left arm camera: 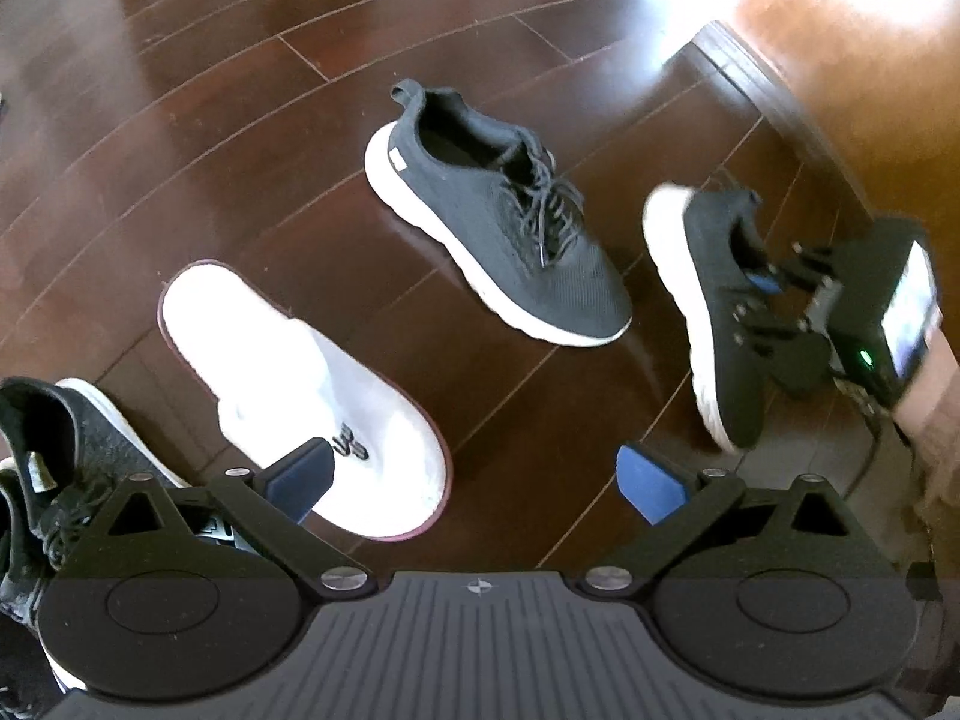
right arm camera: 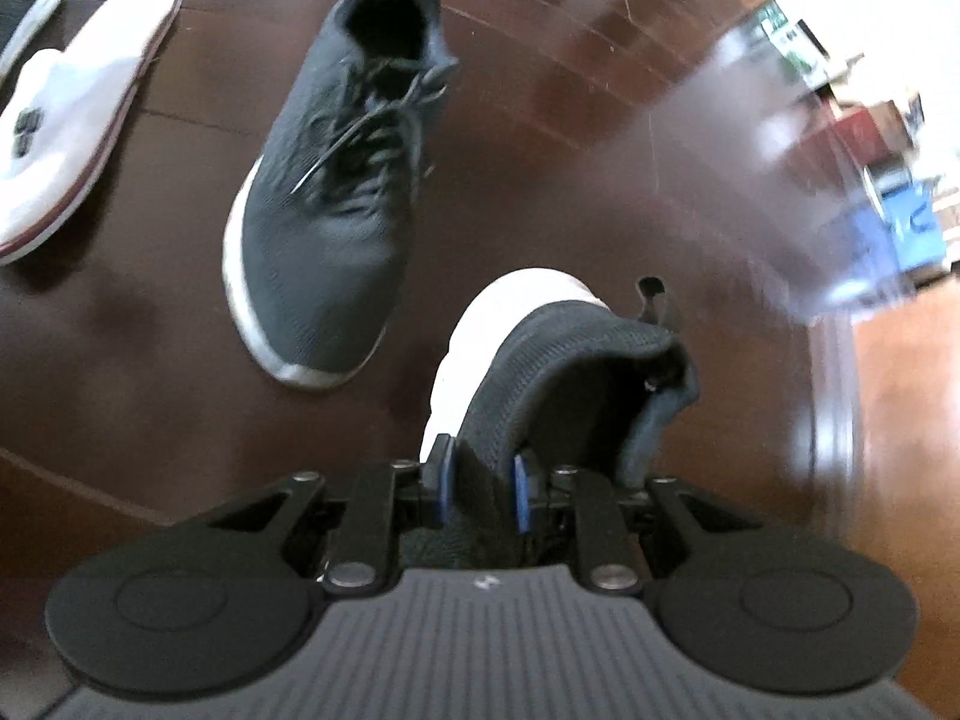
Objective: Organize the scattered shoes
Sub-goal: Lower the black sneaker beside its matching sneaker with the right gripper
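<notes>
The right tool (right arm camera: 481, 483) is clamped on the collar fabric of a dark knit sneaker (right arm camera: 540, 360), its blue pads (right arm camera: 521, 492) pinching the upper on either side while the white sole tips away from the camera. The shoe appears lifted or tilted off the wooden floor (right arm camera: 540, 180). Its mate, the second dark sneaker (right arm camera: 327, 192), sits upright just beyond, laces loose.

To do this step well, I judge the carried shoe should be set down parallel beside its mate, toes the same way, keeping the pinch firm on the thin fabric until the sole lies flat.

The left tool (left arm camera: 474, 477) hangs with its fingers wide apart, holding nothing, just above a white slipper (left arm camera: 288, 384) with a dark emblem, unreadable. A small pale tag on the mate's heel shows no legible writing.
</notes>
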Demonstrator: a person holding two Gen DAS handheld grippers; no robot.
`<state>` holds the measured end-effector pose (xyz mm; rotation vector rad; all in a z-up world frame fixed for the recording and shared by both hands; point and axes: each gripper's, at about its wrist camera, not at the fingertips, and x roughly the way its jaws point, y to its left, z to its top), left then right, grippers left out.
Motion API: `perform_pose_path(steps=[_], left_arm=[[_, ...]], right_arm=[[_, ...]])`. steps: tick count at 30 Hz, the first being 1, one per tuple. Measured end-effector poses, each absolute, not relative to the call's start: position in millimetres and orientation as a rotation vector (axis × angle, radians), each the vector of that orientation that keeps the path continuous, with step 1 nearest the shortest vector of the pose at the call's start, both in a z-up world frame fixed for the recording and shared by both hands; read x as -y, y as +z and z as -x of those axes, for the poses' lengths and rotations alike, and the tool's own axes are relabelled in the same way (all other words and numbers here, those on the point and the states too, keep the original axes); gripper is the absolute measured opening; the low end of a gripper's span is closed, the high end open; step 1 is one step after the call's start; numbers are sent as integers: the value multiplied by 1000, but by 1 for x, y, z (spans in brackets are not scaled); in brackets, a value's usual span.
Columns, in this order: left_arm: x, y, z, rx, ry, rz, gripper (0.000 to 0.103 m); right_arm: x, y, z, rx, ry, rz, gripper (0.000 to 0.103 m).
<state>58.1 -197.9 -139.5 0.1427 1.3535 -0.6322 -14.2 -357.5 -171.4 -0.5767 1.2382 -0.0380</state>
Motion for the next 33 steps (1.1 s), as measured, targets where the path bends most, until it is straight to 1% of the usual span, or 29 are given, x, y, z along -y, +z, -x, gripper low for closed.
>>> perform_pose_path(steps=[4, 12, 20, 33], left_arm=[[194, -141, -71, -1374, -626, -89, 102], [189, -149, -93, -1383, -598, -83, 102], [190, -151, -100, -1389, -609, -69, 102], [191, -150, -105, -1396, -611, -37, 102]], right_arm=[[363, -172, -23, -1226, -23, 618, 21], [360, -178, -83, -1205, 21, 694, 21], [357, -189, -105, -1211, 71, 767, 21], [357, -190, -116, -1208, 122, 818, 21]])
